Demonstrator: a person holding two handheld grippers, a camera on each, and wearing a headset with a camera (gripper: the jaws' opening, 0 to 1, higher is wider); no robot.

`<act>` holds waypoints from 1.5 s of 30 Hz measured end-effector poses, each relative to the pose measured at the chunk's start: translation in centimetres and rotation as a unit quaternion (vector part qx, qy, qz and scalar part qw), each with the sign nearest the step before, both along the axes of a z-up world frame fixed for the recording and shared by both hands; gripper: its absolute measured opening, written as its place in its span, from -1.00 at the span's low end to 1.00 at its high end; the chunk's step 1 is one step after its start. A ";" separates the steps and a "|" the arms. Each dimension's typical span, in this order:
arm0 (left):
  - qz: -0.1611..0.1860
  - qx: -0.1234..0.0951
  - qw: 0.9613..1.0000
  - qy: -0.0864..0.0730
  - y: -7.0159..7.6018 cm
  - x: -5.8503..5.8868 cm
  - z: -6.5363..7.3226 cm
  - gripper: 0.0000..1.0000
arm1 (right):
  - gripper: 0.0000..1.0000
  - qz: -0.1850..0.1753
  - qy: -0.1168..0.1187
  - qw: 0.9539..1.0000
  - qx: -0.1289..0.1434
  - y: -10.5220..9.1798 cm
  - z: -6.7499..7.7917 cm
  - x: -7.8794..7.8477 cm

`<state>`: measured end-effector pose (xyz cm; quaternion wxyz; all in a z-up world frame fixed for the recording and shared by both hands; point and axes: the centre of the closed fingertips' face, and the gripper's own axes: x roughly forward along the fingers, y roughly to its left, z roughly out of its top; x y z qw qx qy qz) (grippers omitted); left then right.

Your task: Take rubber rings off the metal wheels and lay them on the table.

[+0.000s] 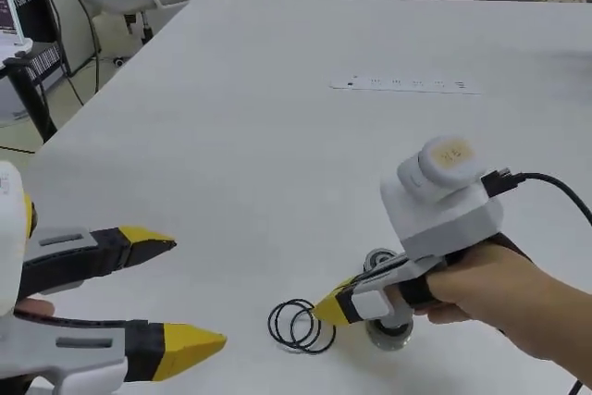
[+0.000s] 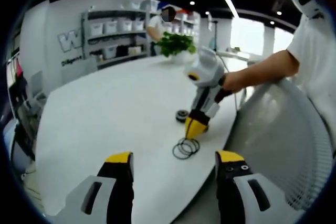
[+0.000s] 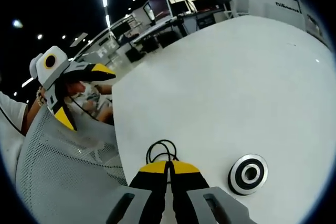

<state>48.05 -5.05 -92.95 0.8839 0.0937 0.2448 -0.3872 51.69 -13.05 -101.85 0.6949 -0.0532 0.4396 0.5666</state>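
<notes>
On the white table (image 1: 277, 136), near the front edge: black rubber rings (image 1: 301, 326) lie flat in a loose, overlapping bunch. R. gripper (image 1: 324, 309): jaws pressed together, tips at the bunch's edge; we cannot tell whether a ring is pinched. Metal wheels (image 1: 378, 260) stand just beside it, partly hidden by the gripper. L. gripper (image 1: 198, 293): jaws spread wide w/ nothing between, well apart from the rings at lower left.
</notes>
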 end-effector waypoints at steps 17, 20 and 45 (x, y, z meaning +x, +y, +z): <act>0.006 0.001 1.000 -0.011 0.1 0.1 0.9 0.27 | -0.79 0.015 -0.055 0.998 0.015 -0.4 2.1 1.1; 0.004 0.003 1.000 -0.014 0.0 0.2 1.1 0.27 | -0.73 0.025 -0.072 0.997 0.019 -0.5 2.7 1.3; -0.071 0.057 0.994 -0.065 -2.5 2.7 5.4 0.41 | -0.47 -0.033 -0.154 0.982 0.100 -4.1 9.9 5.7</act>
